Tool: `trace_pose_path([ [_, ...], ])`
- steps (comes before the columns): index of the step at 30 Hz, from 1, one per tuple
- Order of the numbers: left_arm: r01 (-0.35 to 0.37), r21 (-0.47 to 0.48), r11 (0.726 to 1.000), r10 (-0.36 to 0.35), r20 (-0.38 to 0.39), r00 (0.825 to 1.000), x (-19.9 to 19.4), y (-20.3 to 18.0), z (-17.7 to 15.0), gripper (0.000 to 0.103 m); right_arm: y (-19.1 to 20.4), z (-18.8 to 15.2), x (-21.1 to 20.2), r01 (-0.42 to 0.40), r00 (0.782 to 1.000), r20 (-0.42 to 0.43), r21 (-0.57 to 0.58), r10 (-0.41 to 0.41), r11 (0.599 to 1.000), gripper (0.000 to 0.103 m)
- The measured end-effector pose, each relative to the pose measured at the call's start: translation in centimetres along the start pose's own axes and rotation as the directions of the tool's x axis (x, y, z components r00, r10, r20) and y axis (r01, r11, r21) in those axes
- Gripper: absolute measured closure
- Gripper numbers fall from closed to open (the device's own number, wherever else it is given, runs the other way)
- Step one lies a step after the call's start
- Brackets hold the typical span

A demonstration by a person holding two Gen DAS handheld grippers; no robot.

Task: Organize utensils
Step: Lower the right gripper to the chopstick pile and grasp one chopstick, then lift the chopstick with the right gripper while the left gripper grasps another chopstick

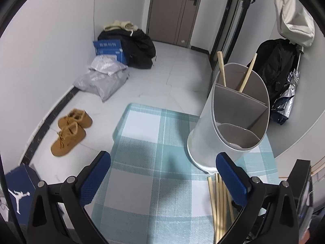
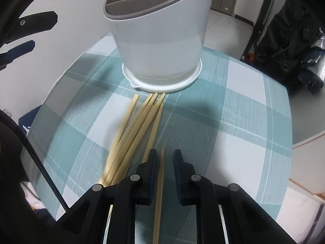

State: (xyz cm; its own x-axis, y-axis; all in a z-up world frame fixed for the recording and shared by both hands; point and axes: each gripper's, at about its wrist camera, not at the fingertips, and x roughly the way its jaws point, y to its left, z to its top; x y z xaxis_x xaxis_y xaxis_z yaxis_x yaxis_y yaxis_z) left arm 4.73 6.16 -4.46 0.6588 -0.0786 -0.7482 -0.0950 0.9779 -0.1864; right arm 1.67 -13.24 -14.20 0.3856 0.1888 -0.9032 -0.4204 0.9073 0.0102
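A white utensil holder [image 1: 211,126] with grey dividers stands on the checked teal tablecloth [image 1: 146,142]; two wooden chopsticks [image 1: 246,75] stand in its back compartments. It also shows in the right wrist view [image 2: 160,40]. Several loose wooden chopsticks [image 2: 138,126] lie on the cloth in front of it, also in the left wrist view [image 1: 220,201]. My right gripper [image 2: 165,158] is narrowly open, with one chopstick [image 2: 160,183] lying between its fingers, nearer the left finger. My left gripper [image 1: 162,166] is wide open and empty, left of the holder.
The table edge runs left of the cloth. On the floor are tan shoes [image 1: 71,130], grey bags [image 1: 103,77], a blue box [image 1: 110,50] and black clothing [image 1: 140,46]. A black backpack [image 1: 278,67] and an umbrella [image 1: 286,93] stand at the right.
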Motion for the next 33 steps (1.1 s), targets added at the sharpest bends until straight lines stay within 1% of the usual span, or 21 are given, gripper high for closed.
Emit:
trace_pose_path([
  [3,-0.018,-0.023,1.000,0.018,-0.016,1.000,0.3,0.3,0.0,0.001,0.4,0.5,0.3,-0.001,1.000,0.018,0.006,0.001,1.000,0.100],
  [5,-0.029,-0.020,0.999,0.028,-0.022,0.999,0.4,0.2,-0.1,0.001,0.1,0.7,0.3,-0.016,0.999,0.033,0.024,0.015,1.000,0.100],
  [7,-0.024,-0.018,1.000,0.023,-0.035,0.999,0.6,0.0,-0.3,0.001,-0.1,0.8,0.4,-0.031,0.999,0.044,0.043,0.029,0.999,0.100],
  [10,0.010,-0.038,0.999,-0.013,-0.069,0.998,0.7,0.0,-0.4,0.001,-0.8,1.2,0.3,-0.078,0.995,0.066,0.086,0.072,0.993,0.100],
  [13,0.005,-0.041,0.999,-0.008,-0.089,0.996,1.1,-0.2,-0.5,0.001,-1.8,1.7,-0.2,-0.112,0.990,0.101,0.131,0.099,0.985,0.100],
  [17,0.011,-0.076,0.997,-0.022,-0.133,0.991,2.0,-0.3,-0.8,0.001,-3.2,2.0,-1.5,-0.145,0.980,0.164,0.180,0.116,0.973,0.100],
  [19,0.005,-0.094,0.996,-0.018,-0.146,0.989,2.3,-0.3,-1.0,0.001,-4.2,2.1,-2.2,-0.163,0.973,0.193,0.204,0.123,0.965,0.100],
  [24,0.010,-0.103,0.995,-0.030,-0.200,0.979,3.4,-1.2,-1.8,0.001,-6.4,1.5,-4.3,-0.233,0.945,0.293,0.281,0.148,0.931,0.100],
  [26,0.005,-0.093,0.996,-0.025,-0.218,0.976,3.8,-1.7,-2.1,0.001,-6.8,1.0,-5.4,-0.260,0.932,0.329,0.307,0.154,0.915,0.100],
  [29,-0.032,-0.051,0.998,0.018,-0.250,0.968,4.7,-2.5,-2.9,0.001,-8.3,0.6,-6.3,-0.296,0.915,0.369,0.341,0.163,0.892,0.100],
  [30,-0.028,-0.043,0.999,0.016,-0.260,0.966,4.9,-2.6,-3.1,0.001,-8.8,0.5,-6.5,-0.312,0.910,0.378,0.354,0.170,0.882,0.100],
  [33,-0.023,-0.027,0.999,0.014,-0.312,0.950,6.0,-3.1,-3.7,0.001,-10.1,-0.1,-7.2,-0.349,0.897,0.400,0.383,0.187,0.855,0.100],
])
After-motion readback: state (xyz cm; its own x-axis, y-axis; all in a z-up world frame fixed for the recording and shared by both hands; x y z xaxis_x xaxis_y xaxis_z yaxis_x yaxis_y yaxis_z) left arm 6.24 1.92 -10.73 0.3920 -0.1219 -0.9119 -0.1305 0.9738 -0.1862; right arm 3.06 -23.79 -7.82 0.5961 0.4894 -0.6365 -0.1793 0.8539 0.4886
